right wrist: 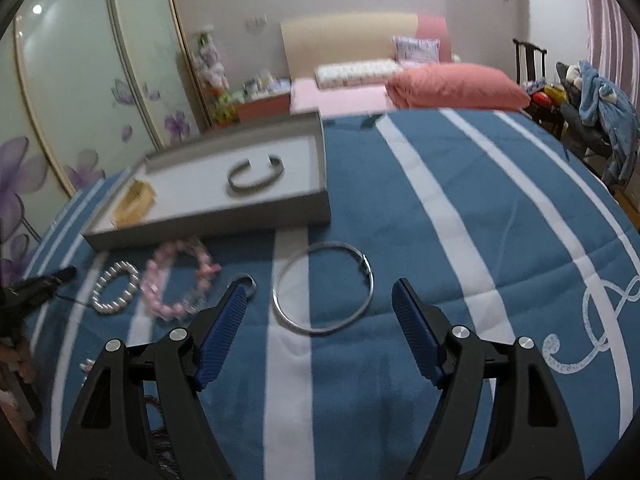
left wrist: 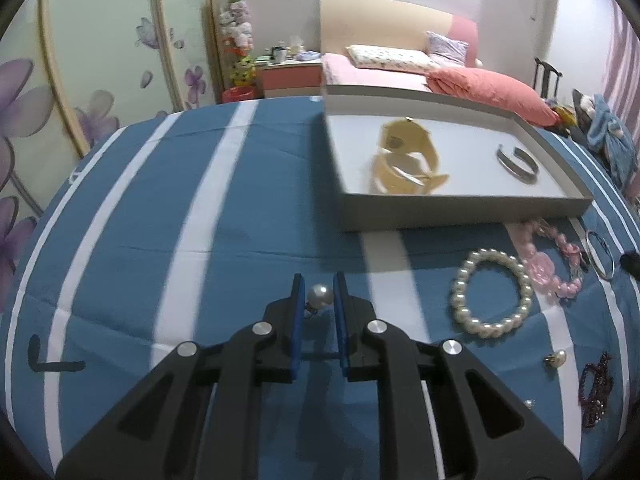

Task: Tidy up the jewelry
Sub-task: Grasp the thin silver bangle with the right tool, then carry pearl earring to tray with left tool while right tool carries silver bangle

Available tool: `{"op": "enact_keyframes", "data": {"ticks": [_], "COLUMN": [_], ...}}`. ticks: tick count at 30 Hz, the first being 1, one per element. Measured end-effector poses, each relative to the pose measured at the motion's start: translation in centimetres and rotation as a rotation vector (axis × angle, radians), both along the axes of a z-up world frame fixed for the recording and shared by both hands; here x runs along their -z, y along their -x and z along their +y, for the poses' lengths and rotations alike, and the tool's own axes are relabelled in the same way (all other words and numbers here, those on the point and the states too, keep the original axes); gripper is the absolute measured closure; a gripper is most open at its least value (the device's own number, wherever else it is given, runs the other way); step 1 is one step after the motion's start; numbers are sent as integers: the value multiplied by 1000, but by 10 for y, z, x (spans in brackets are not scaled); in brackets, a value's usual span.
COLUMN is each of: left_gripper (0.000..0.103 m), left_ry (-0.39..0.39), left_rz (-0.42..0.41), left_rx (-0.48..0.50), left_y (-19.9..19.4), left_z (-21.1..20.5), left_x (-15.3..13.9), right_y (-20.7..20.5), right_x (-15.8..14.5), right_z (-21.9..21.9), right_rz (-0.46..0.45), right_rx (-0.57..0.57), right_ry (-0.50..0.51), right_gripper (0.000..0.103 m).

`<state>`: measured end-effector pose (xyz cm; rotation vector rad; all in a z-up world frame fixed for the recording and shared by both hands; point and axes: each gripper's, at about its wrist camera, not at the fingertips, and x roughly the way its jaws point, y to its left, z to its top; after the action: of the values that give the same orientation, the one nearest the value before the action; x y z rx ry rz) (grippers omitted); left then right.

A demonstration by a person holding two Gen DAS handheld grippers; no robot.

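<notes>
My left gripper (left wrist: 318,285) is shut on a pearl earring (left wrist: 319,295), just above the blue striped cloth. A grey tray (left wrist: 460,210) ahead right holds a yellow watch (left wrist: 406,156) and a silver cuff (left wrist: 518,164). My right gripper (right wrist: 322,294) is open, its fingers either side of a thin silver bangle (right wrist: 324,286) lying on the cloth. The tray (right wrist: 208,224) with the cuff (right wrist: 256,178) lies beyond it to the left. A pearl bracelet (left wrist: 492,292), a pink bead bracelet (left wrist: 548,264) and a second pearl earring (left wrist: 556,358) lie on the cloth.
A dark red bead bracelet (left wrist: 596,392) lies at the right edge of the left wrist view. The pearl bracelet (right wrist: 116,288) and pink bracelet (right wrist: 180,280) lie left of my right gripper. A bed (right wrist: 400,80) and wardrobe (right wrist: 80,80) stand behind.
</notes>
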<state>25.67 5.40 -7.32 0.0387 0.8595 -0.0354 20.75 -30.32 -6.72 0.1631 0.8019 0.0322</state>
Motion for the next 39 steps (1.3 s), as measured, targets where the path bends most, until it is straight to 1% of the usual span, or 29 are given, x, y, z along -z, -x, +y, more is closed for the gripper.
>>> {"op": "enact_keyframes", "data": {"ticks": [4,7,11,14,15,16,17,23,25,27,30,34,39], "left_gripper": [88,88,88,88,88,88,88,88,88,88,88,88,88], "left_ry": [5,9,16,18,19,19,19,31,38,46,60,80,94], "left_rz": [-7,-8,-8,-9,-9,-10,-12,-26,-39,-54,-86,-152,-242], "left_rx": [-20,-21,-17,-12,-11,-10,-10,-9,-9,-10,-13,-17,-13], "left_y": [4,5,6,7,7,8,8,15,19,23,30,43,60], "left_z": [12,15,15,14,13,12,12,11,11,12,12,8,-2], "left_x": [-2,-3,-3,-3,-3,-4,-4,-10,-14,-19,-28,-43,-61], "right_y": [-12,-23,-35,-38,-37,-35,-32,-17,-11,-2,14,25,41], "right_x": [9,15,17,17,17,16,15,13,9,2,-18,-41,-66], "right_z": [6,9,12,12,11,11,12,9,9,11,17,25,44], "right_rz": [59,107,124,125,123,115,113,115,90,46,-63,-190,-371], "right_rx": [0,5,16,9,6,-3,-7,-3,-6,-4,-6,-16,-36], "right_ry": [40,66,115,119,120,120,124,110,83,73,57,41,79], "right_gripper": [17,16,16,16,19,29,31,32,32,32,32,32,32]}}
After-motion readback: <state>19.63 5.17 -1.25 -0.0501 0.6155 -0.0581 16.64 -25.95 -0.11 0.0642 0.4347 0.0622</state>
